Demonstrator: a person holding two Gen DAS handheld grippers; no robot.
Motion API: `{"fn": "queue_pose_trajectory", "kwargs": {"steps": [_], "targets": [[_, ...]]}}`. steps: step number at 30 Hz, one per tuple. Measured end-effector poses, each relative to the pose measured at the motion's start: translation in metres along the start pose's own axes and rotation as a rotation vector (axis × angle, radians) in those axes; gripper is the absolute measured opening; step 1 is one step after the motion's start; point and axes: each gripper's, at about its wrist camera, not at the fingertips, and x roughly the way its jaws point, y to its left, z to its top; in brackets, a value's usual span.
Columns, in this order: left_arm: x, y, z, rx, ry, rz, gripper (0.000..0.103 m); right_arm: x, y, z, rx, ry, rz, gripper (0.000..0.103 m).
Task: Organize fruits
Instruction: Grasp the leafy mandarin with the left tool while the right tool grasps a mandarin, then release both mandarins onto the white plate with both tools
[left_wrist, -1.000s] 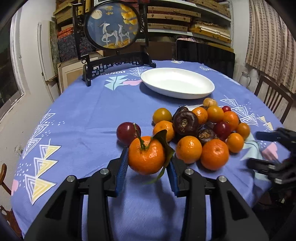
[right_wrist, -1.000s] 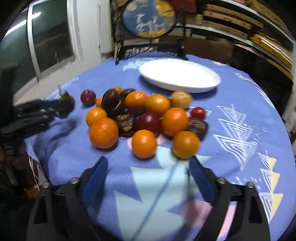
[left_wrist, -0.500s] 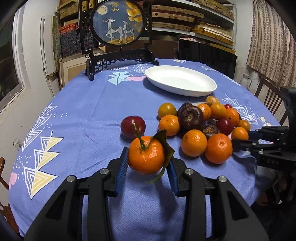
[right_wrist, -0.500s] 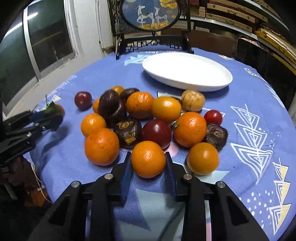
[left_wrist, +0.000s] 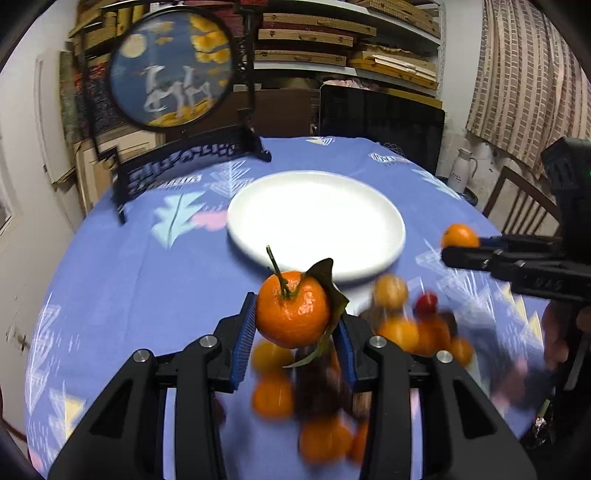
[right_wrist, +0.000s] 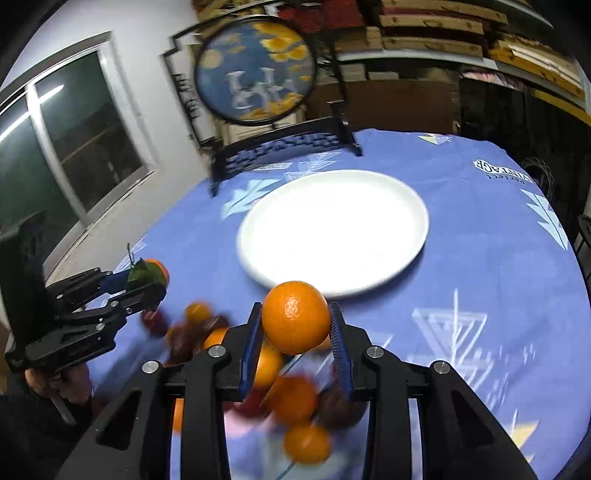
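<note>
1. The left gripper pinches a leafy tangerine between its blue pads, lifted clear of the cloth.
2. The right gripper, its jaws just closed in, clamps a plain orange.
3. The white plate lies just beyond both claws; the blurred fruit pile sits beneath them.

Between the matt black plastic fingers sits a glossy, dimpled orange; beyond them, a smooth glazed plate on woven cloth.
</note>
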Motion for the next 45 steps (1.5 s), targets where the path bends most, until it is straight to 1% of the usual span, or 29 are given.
{"fn": "queue_pose_trajectory", "kwargs": {"steps": [2, 4, 5, 7, 8, 9, 10, 11, 12, 13, 14, 15, 16, 19, 20, 23, 25, 28, 30, 32, 34, 36, 37, 38, 39, 40, 43, 45], "targets": [[0.031, -0.001, 0.025, -0.003, 0.036, -0.004, 0.038, 0.022, -0.016, 0.02, 0.019, 0.029, -0.001, 0.036], [0.07, 0.001, 0.046, -0.019, 0.101, -0.006, 0.038, 0.043, -0.026, 0.034, 0.039, 0.062, -0.004, 0.036], [0.085, 0.001, 0.053, -0.025, 0.127, -0.006, 0.038, 0.06, -0.033, 0.044, 0.044, 0.089, -0.005, 0.036], [0.114, 0.003, 0.065, -0.04, 0.174, 0.002, 0.038, 0.081, -0.042, 0.054, 0.051, 0.115, -0.015, 0.037], [0.132, 0.004, 0.072, -0.049, 0.209, -0.008, 0.038, 0.091, -0.045, 0.06, 0.057, 0.121, -0.019, 0.037], [0.148, 0.006, 0.078, -0.058, 0.239, -0.009, 0.039, 0.101, -0.048, 0.068, 0.061, 0.116, -0.029, 0.041], [0.16, 0.007, 0.081, -0.064, 0.26, -0.004, 0.039, 0.106, -0.05, 0.075, 0.066, 0.102, -0.042, 0.048], [0.164, 0.009, 0.083, -0.066, 0.264, 0.002, 0.04, 0.106, -0.052, 0.08, 0.075, 0.075, -0.061, 0.06], [0.166, 0.012, 0.085, -0.077, 0.259, 0.005, 0.045, 0.102, -0.053, 0.082, 0.079, 0.046, -0.068, 0.061], [0.163, 0.016, 0.087, -0.094, 0.247, 0.002, 0.055, 0.097, -0.052, 0.083, 0.077, 0.025, -0.076, 0.061], [0.151, 0.022, 0.089, -0.119, 0.217, -0.003, 0.06, 0.087, -0.049, 0.082, 0.065, 0.002, -0.094, 0.061], [0.14, 0.025, 0.089, -0.131, 0.187, -0.01, 0.069, 0.08, -0.05, 0.079, 0.056, -0.012, -0.102, 0.061], [0.12, 0.029, 0.088, -0.131, 0.138, -0.011, 0.074, 0.071, -0.049, 0.076, 0.054, -0.024, -0.108, 0.061], [0.076, 0.034, 0.076, -0.114, 0.069, -0.002, 0.081, 0.047, -0.042, 0.056, 0.041, -0.043, -0.121, 0.062], [0.057, 0.036, 0.063, -0.093, 0.057, 0.01, 0.081, 0.04, -0.039, 0.049, 0.031, -0.043, -0.124, 0.063], [0.021, 0.039, 0.025, -0.026, 0.045, 0.044, 0.081, 0.015, -0.027, 0.01, -0.026, -0.029, -0.152, 0.064], [0.0, 0.044, -0.007, 0.022, 0.043, 0.093, 0.081, 0.004, -0.022, -0.015, -0.044, -0.017, -0.157, 0.064], [-0.016, 0.061, -0.045, 0.025, 0.068, 0.132, 0.081, -0.008, -0.02, -0.046, -0.03, 0.014, -0.137, 0.064], [-0.016, 0.07, -0.064, 0.022, 0.085, 0.165, 0.081, -0.01, -0.019, -0.065, -0.006, 0.04, -0.123, 0.065], [-0.008, 0.078, -0.075, 0.001, 0.117, 0.183, 0.081, -0.01, -0.017, -0.075, 0.003, 0.053, -0.127, 0.065], [0.001, 0.08, -0.079, -0.013, 0.13, 0.166, 0.081, -0.011, -0.013, -0.084, 0.009, 0.063, -0.126, 0.065], [0.011, 0.077, -0.081, -0.005, 0.137, 0.175, 0.081, -0.011, -0.006, -0.088, 0.006, 0.065, -0.125, 0.065], [0.017, 0.076, -0.082, -0.002, 0.147, 0.174, 0.077, -0.012, -0.004, -0.089, 0.002, 0.064, -0.13, 0.065], [0.022, 0.077, -0.082, -0.007, 0.16, 0.178, 0.072, -0.012, -0.001, -0.089, -0.004, 0.062, -0.139, 0.065], [0.027, 0.079, -0.083, -0.022, 0.182, 0.158, 0.055, -0.014, -0.001, -0.091, -0.009, 0.062, -0.143, 0.065], [0.034, 0.082, -0.083, -0.052, 0.21, 0.104, 0.038, -0.014, 0.0, -0.093, -0.015, 0.063, -0.144, 0.065], [0.029, 0.08, -0.083, -0.059, 0.186, 0.112, 0.037, -0.013, 0.001, -0.096, -0.023, 0.078, -0.14, 0.065], [0.016, 0.08, -0.083, -0.072, 0.141, 0.088, 0.037, -0.012, 0.003, -0.098, -0.033, 0.087, -0.135, 0.065]]}}
